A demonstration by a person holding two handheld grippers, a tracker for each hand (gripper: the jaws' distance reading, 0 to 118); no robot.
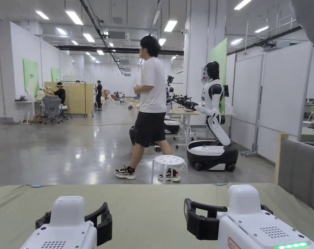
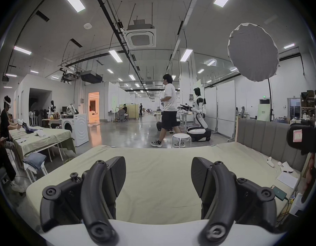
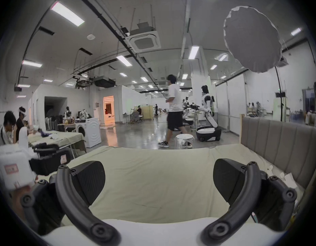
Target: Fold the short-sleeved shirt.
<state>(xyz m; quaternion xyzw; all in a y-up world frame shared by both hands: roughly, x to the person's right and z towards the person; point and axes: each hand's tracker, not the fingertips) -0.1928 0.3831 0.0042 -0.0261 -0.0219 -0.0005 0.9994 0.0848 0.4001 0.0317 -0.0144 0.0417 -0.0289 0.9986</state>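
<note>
Pale green bed sheet (image 2: 159,184) stretches out ahead of both claws, bare as far as I can see. Left gripper (image 2: 158,178) and right gripper (image 3: 159,182) both hover level above it, jaws wide apart, holding nothing. No shirt anywhere ahead of either claw, so I can't tell which hand is nearer. Beyond the bed's far edge, a person (image 1: 151,107) walks past a white stool (image 1: 169,163).

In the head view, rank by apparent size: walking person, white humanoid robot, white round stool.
1. Person in white T-shirt and black shorts.
2. White-and-black humanoid robot on a wheeled base, farther off.
3. White round perforated plastic stool.
</note>
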